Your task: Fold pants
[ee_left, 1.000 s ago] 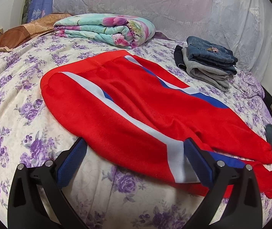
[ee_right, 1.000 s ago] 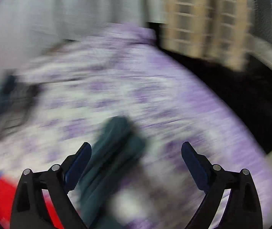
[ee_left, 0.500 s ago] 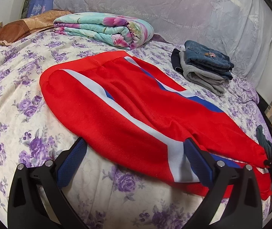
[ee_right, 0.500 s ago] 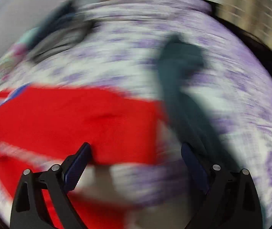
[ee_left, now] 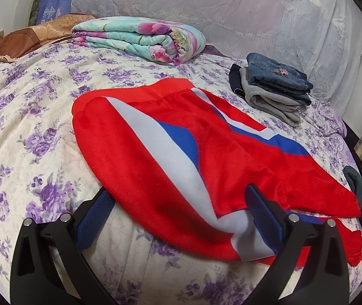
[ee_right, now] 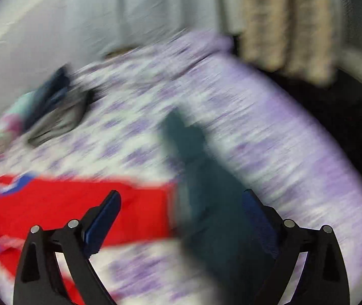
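Left wrist view: I see my left gripper (ee_left: 178, 206) spread wide over the red pants (ee_left: 181, 157), lying flat on the floral bedspread (ee_left: 28, 132). My right gripper (ee_right: 181, 211), blurred, gapes empty above a dark green garment (ee_right: 206, 190). Folded clothes (ee_left: 272, 86) and a quilt (ee_left: 140, 38) lie beyond.

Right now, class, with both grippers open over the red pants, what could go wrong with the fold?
1. The left gripper is open, with the pants bunched between its fingers; closing here may pinch several layers and crease the fold.
2. A dark green garment lies against the leg ends, between the fingers of the right gripper; it could get grabbed too.
3. The right view is blurred, so aim there is uncertain.
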Demonstrator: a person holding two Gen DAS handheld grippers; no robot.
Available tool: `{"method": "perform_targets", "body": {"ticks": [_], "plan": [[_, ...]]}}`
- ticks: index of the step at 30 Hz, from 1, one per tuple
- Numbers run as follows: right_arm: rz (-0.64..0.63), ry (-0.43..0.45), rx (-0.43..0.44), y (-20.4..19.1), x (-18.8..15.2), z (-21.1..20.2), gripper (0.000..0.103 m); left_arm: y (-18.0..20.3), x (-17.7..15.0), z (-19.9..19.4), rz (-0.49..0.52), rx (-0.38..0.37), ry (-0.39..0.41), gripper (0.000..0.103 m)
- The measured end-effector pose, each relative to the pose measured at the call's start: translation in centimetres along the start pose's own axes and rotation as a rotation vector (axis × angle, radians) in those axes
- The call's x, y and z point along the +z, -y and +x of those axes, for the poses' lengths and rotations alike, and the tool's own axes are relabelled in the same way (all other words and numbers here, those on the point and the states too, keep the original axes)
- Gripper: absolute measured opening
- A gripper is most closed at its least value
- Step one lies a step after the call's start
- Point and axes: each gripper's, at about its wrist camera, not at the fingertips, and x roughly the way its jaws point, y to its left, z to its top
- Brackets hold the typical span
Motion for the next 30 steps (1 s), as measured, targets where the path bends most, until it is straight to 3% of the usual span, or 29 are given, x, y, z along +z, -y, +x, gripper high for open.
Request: {"method": "perform_targets", "body": {"ticks": [2, 5, 8, 11, 14, 16, 20, 22, 25, 28, 29, 30], "plan": [[0.025, -0.050, 0.042, -1.3, -1.2, 1.4, 0.096, -0.1, 0.4, -0.6, 0.007, 0.008, 0.018, 0.099], [0.065, -0.078, 0.062, -1.9, -2.2, 1.7, 0.096, -0.6, 2.2, -2.6, 0.071, 0.096, 0.071, 0.099], [0.136, -0.125, 0.092, -0.8, -2.9, 2.7, 0.096, -1.3, 5.5, -3.6, 0.138, 0.146, 0.085, 0.099], [0.186, -0.147, 0.102, 0.0, -3.9, 3.2, 0.096, -2.2, 9.9, -2.5, 0.156, 0.137, 0.064, 0.099], [0.193, -0.139, 0.091, -0.1, -3.7, 3.4, 0.098, -2.8, 13.8, 0.9, 0.124, 0.091, 0.008, 0.099], [0.201, -0.130, 0.095, -0.1, -2.9, 4.2, 0.099, -2.9, 15.7, 4.6, 0.090, 0.020, -0.095, 0.099], [0.190, -0.086, 0.059, -0.2, -1.2, 5.9, 0.099, -2.0, 16.9, 11.8, 0.034, -0.089, -0.291, 0.099], [0.156, -0.066, 0.038, -0.7, -0.9, 6.3, 0.099, -1.1, 16.9, 14.1, 0.057, -0.082, -0.341, 0.099], [0.106, -0.036, 0.021, -1.4, -0.8, 6.5, 0.092, 0.2, 17.1, 16.7, 0.120, -0.046, -0.373, 0.098], [0.114, -0.009, 0.035, -1.0, -0.8, 6.0, 0.081, 1.1, 17.0, 17.6, 0.149, -0.124, -0.382, 0.097], [0.124, -0.002, 0.038, -0.7, -0.8, 6.0, 0.074, 1.5, 16.9, 17.5, 0.167, -0.139, -0.379, 0.094], [0.133, 0.005, 0.042, -0.4, -0.7, 5.9, 0.070, 2.3, 16.6, 17.2, 0.221, -0.146, -0.367, 0.081]]}}
